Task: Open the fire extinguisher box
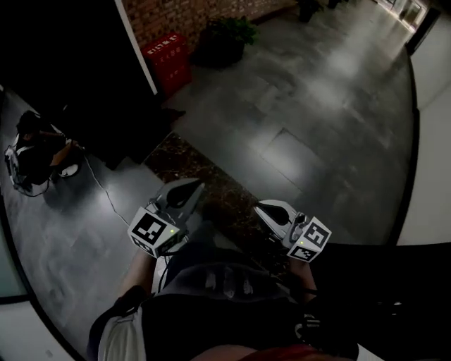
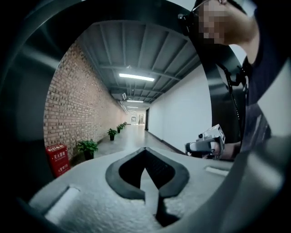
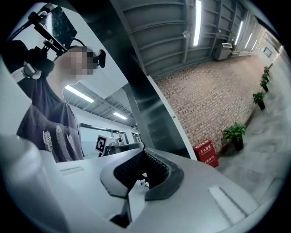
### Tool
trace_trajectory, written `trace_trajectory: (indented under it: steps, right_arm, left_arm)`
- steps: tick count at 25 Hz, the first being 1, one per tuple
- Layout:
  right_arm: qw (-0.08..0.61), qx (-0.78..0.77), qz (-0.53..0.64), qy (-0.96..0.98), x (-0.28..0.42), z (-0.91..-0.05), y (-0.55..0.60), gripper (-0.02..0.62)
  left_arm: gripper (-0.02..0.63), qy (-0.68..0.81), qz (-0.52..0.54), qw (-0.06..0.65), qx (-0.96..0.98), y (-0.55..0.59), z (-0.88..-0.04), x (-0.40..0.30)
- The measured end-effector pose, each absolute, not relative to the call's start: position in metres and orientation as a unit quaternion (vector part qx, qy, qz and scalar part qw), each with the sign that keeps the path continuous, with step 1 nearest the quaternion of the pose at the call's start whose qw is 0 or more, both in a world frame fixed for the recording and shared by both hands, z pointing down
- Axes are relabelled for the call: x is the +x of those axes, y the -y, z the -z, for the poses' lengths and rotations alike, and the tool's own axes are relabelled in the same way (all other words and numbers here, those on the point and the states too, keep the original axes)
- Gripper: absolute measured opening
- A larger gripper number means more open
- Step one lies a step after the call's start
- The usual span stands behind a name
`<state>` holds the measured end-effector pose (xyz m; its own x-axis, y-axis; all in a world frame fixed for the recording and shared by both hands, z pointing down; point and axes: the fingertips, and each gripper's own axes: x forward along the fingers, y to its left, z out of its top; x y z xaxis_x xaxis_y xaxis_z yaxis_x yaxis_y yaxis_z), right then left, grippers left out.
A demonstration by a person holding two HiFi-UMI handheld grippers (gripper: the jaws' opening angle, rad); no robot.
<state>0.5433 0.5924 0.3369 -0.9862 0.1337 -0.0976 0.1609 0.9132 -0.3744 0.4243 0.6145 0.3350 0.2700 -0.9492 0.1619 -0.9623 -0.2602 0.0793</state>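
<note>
Both tools pressed together and empty, the box standing far ahead.
Nearest, the left tool and right tool are pointing forward over the grey floor, each with its jaws meeting on nothing. Well beyond them, the red fire extinguisher box is standing upright against the brick wall, its long axis vertical and its white-lettered front facing the corridor, with a potted plant sitting just beside it.

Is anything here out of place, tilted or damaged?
Nothing stands out. The red box stands upright against the brick wall, and the plant beside it is upright too.
</note>
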Motion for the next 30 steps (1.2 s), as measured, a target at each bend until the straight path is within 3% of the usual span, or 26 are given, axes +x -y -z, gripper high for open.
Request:
trace_trajectory:
  steps: [4, 18, 25, 30]
  right_arm:
    - [0.026, 0.041, 0.179, -0.983, 0.544, -0.333, -0.559, -0.002]
    - [0.021, 0.013, 0.177, -0.984, 0.439, -0.336, -0.409, -0.001]
    - [-0.008, 0.072, 0.18, -0.981, 0.369, -0.357, -0.331, -0.002]
    - [0.0, 0.135, 0.195, -0.972, 0.351, -0.366, -0.248, -0.002]
  left_arm:
    - [-0.005, 0.575, -0.044, 0.082, 0.813, -0.574, -0.348, 0.423]
    - [-0.005, 0.516, 0.005, 0.064, 0.854, -0.392, -0.335, 0.342]
    - [-0.005, 0.605, -0.026, 0.077, 0.792, -0.34, -0.362, 0.258]
    - [-0.005, 0.673, -0.053, 0.08, 0.734, -0.28, -0.358, 0.235]
